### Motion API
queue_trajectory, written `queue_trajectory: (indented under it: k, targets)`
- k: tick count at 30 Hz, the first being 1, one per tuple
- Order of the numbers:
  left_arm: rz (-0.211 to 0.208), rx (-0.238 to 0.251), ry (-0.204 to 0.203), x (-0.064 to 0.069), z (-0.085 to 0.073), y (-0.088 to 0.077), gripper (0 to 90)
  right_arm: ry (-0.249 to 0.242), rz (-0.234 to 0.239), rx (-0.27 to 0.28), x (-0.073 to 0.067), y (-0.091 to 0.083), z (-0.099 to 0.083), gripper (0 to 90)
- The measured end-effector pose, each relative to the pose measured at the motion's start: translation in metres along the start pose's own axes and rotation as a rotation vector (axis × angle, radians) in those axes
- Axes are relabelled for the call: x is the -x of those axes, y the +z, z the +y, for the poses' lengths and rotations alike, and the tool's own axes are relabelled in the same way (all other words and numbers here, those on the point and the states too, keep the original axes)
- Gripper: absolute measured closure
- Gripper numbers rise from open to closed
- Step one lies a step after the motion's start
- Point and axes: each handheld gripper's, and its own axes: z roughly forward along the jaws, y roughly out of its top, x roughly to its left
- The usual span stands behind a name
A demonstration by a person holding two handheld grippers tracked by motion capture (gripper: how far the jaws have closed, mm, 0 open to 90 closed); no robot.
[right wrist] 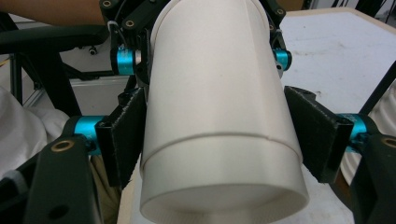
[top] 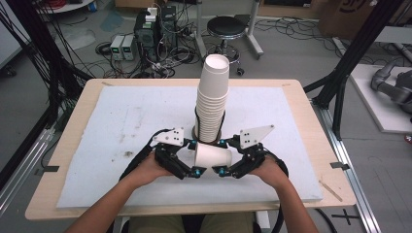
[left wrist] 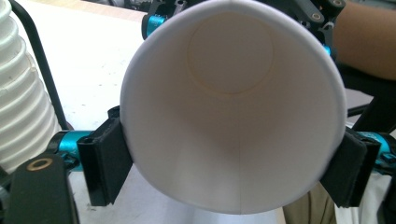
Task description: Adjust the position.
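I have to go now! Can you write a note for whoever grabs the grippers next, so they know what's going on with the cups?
Left gripper: fingers pressed on the rim end of the paper cup.
Right gripper: fingers pressed on the cup's bottom end.
The cup lies sideways between them, above the white mat, in front of the cup stack.
Done: one cup held by both grippers.
Left: probably set it on the stack or aside.

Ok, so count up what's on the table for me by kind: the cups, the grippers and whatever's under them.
Stack of white paper cups: 1
Single white cup, held sideways between both grippers: 1
Grippers: 2 (left gripper, right gripper)
White mat: 1
Total: 5
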Motion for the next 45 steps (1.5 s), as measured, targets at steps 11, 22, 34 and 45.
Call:
queue_trajectory:
  k: [11,22,34,45]
  targets:
    - [0.054,-0.123,0.004,-0.001,0.016,-0.018,18.4,0.030,-0.047,0.036,-0.003,-0.004,0.007,19.1]
    - [0.158,-0.362,0.018,-0.001,0.040,-0.032,18.2,0.017,-0.142,-0.013,-0.005,-0.010,0.015,19.1]
    - [0.182,-0.544,0.096,0.003,0.066,-0.023,18.1,-0.067,-0.149,-0.188,-0.003,0.014,0.034,19.1]
    - [0.193,-0.624,0.110,0.003,0.069,-0.015,18.1,-0.107,-0.129,-0.314,0.001,0.030,0.047,19.1]
